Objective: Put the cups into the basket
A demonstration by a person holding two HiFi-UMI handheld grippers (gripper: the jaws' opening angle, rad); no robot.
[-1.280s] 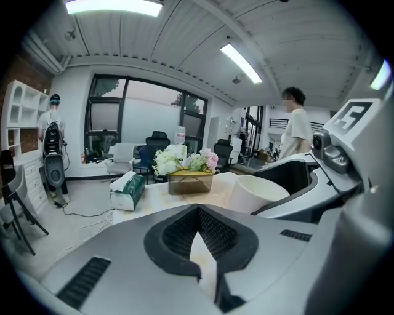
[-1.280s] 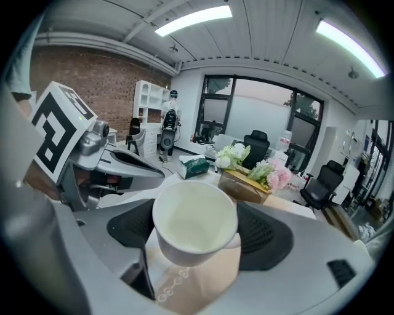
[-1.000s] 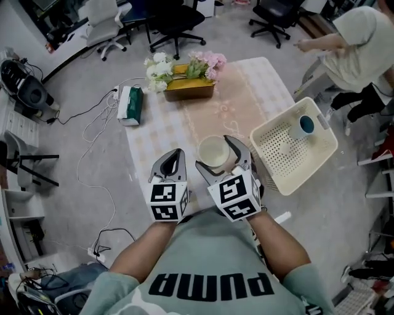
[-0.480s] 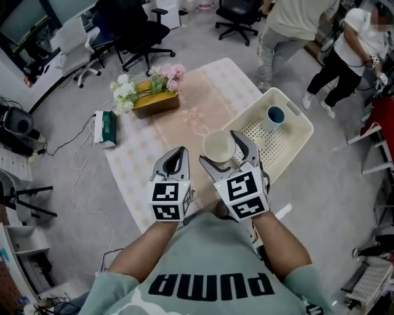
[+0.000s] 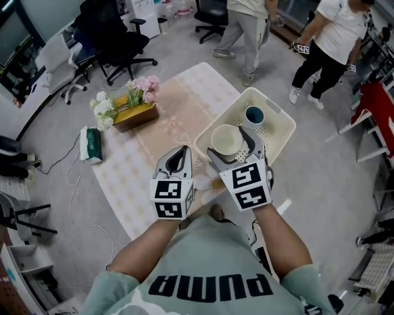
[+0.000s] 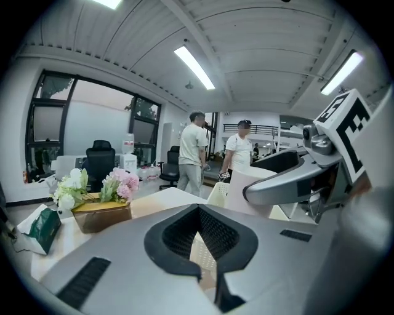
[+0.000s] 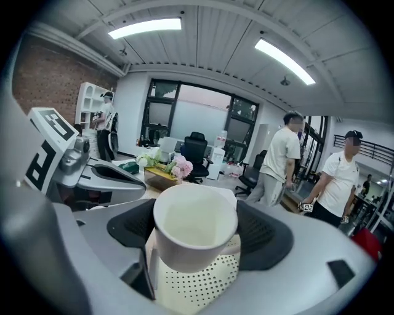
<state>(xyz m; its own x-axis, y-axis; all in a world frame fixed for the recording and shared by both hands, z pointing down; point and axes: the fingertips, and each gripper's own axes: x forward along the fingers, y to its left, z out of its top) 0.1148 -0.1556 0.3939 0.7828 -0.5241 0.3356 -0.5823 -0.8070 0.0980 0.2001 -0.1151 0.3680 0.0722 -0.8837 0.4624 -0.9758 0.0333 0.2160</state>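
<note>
A white cup (image 5: 226, 139) sits upright between the jaws of my right gripper (image 5: 234, 146), which is shut on it. It hangs over the near left part of the cream perforated basket (image 5: 274, 136). In the right gripper view the cup (image 7: 196, 224) fills the jaws, with the basket's holed floor (image 7: 197, 280) below. A blue cup (image 5: 253, 115) stands inside the basket at its far side. My left gripper (image 5: 178, 165) hovers beside the right one, over the table, shut and empty; its tips (image 6: 208, 284) meet.
The table (image 5: 172, 123) has a checked pale cloth. A box of flowers (image 5: 132, 109) stands at its far left and a green tissue pack (image 5: 90, 143) on its left edge. Office chairs (image 5: 117, 43) and two standing people (image 5: 246, 18) (image 5: 329, 37) are beyond.
My right gripper has carried the white cup rightwards from over the cloth to over the basket. The left gripper has followed alongside. People have walked into view behind the table.
</note>
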